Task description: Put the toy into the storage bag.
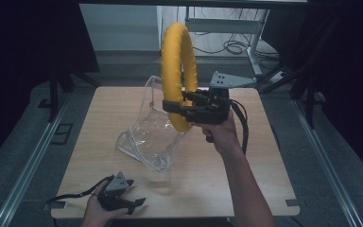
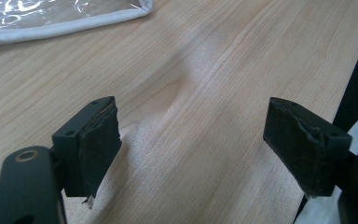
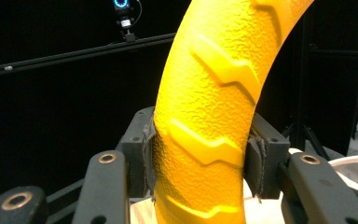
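Wooden table (image 1: 246,156), right hand-held gripper (image 1: 179,109) clamped on upright yellow ring (image 1: 177,61) — left hand-held gripper (image 1: 133,193) wide open, empty

The yellow ring (image 3: 214,116) ran off the top and bottom edges in the right gripper view. The clear bag (image 2: 51,18) was cut off at the top of the left gripper view.

the ring (image 1: 178,75) stood upright above the table (image 1: 246,161), at 12 o'clock from the clear bag (image 1: 146,130) lying at the table's middle. the right gripper (image 1: 184,106) sat at the ring's 3 o'clock, the left gripper (image 1: 132,194) at the bag's 7 o'clock.
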A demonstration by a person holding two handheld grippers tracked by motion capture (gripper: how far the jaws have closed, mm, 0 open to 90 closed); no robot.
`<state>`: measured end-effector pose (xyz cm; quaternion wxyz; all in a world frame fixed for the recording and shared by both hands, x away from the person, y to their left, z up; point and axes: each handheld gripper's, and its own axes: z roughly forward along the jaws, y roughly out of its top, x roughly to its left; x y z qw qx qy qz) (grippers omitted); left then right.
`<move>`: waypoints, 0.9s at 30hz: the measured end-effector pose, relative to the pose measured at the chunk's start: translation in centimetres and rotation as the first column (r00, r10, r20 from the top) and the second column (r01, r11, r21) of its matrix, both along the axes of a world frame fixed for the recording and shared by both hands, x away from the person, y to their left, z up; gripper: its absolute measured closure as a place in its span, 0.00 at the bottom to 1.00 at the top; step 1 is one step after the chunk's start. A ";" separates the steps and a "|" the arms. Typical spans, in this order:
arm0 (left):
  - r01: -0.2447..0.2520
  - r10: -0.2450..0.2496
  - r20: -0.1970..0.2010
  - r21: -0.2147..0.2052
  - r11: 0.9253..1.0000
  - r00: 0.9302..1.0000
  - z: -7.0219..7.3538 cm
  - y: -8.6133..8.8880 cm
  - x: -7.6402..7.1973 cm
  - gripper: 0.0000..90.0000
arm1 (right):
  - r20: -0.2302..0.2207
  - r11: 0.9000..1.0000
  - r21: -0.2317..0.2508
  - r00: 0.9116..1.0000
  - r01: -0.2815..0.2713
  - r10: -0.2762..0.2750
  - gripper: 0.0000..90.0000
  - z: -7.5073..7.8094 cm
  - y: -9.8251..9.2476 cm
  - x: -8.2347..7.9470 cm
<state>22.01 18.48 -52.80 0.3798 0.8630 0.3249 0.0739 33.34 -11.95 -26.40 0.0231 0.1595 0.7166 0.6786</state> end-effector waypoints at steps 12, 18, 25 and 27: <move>0.000 0.000 0.001 -0.003 1.000 1.000 0.0 0.0 0.0 0.20 | -0.007 0.999 0.009 0.999 -0.037 0.037 0.57 -0.1 1.6 0.1; 0.000 0.000 0.000 -0.004 1.000 1.000 0.0 0.0 0.0 0.20 | -0.010 0.999 0.011 0.999 -0.049 0.049 0.57 -0.1 2.2 0.2; 0.001 -0.001 0.000 -0.002 1.000 1.000 0.1 0.0 -0.1 0.20 | -0.006 0.998 0.011 0.998 -0.064 0.064 0.57 -0.1 3.1 0.2; 0.002 -0.002 -0.001 -0.002 1.000 1.000 0.1 0.0 -0.1 0.20 | -0.010 0.998 0.008 0.998 -0.070 0.070 0.57 -0.1 3.3 0.2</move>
